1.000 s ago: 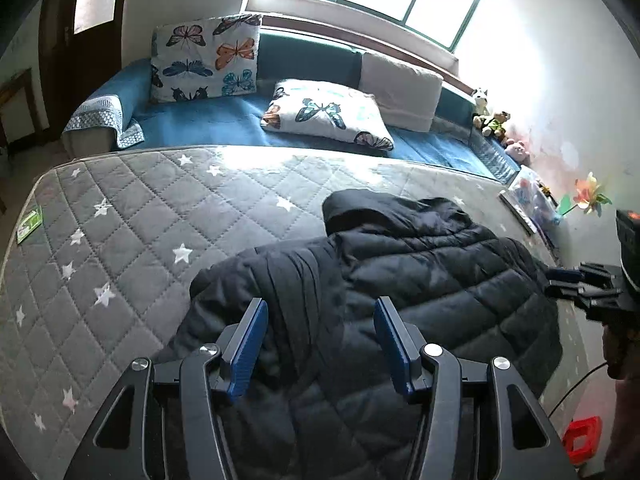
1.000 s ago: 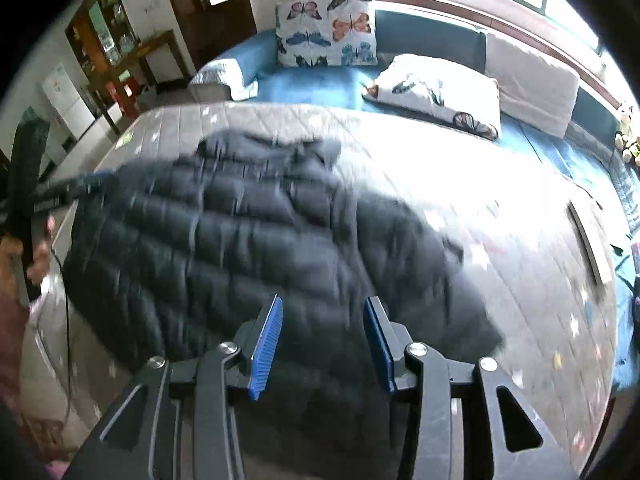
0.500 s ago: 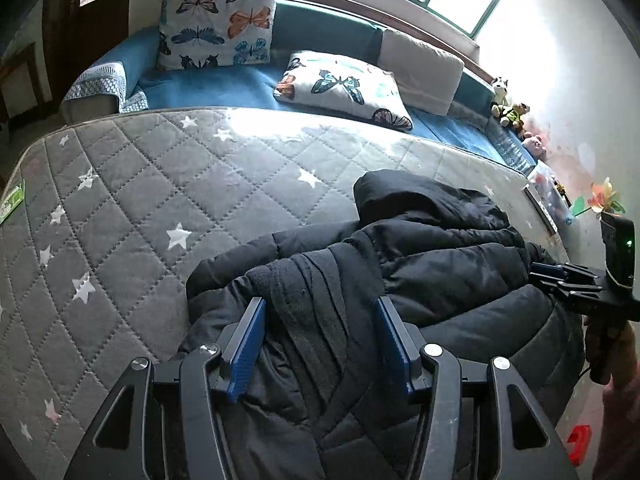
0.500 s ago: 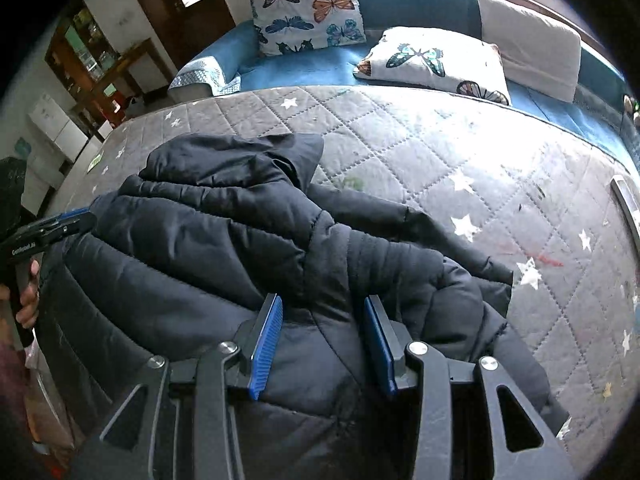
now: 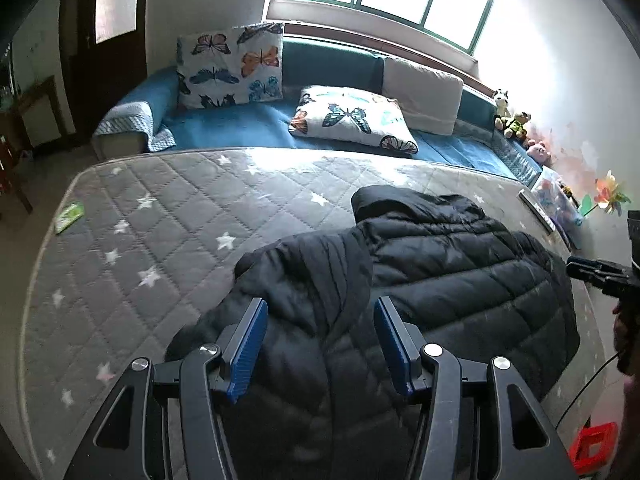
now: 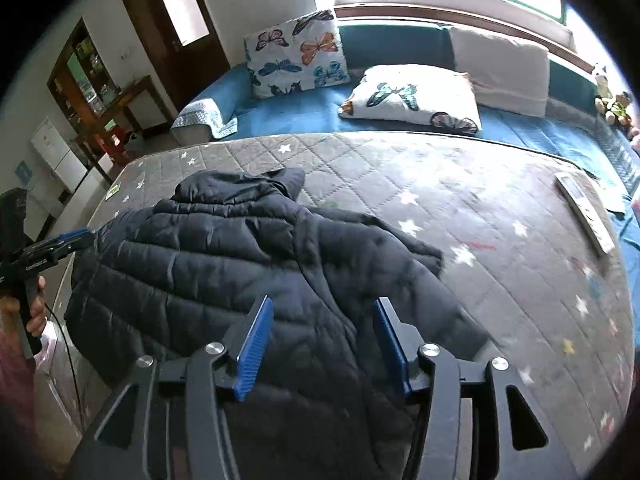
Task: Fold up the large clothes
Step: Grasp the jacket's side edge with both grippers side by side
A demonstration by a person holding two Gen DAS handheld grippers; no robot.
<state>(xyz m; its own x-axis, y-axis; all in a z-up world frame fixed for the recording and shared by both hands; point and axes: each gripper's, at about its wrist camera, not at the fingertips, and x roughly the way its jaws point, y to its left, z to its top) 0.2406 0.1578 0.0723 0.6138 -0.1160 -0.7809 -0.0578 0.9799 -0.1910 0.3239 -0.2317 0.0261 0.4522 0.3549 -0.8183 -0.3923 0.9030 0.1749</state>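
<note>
A black quilted puffer jacket (image 5: 420,280) lies spread on the grey star-quilted mattress (image 5: 160,220), hood toward the sofa, near the mattress's front edge. It also shows in the right wrist view (image 6: 224,264). My left gripper (image 5: 320,320) is open and empty, hovering over the jacket's left sleeve. My right gripper (image 6: 322,320) is open and empty, above the jacket's right side. Each gripper also shows in the other's view: the right one (image 5: 596,272) at the far right, the left one (image 6: 60,246) at the far left.
A blue sofa (image 5: 240,128) with butterfly pillows (image 5: 352,120) runs along the mattress's far side under the window. A remote (image 6: 586,212) lies on the mattress's right part. A green tag (image 5: 70,216) sits at the left edge. Toys (image 5: 512,120) line the right wall.
Both grippers lowered toward the jacket half a second ago, then pulled back and up. The jacket has settled flat on the mattress. Both stay open.
</note>
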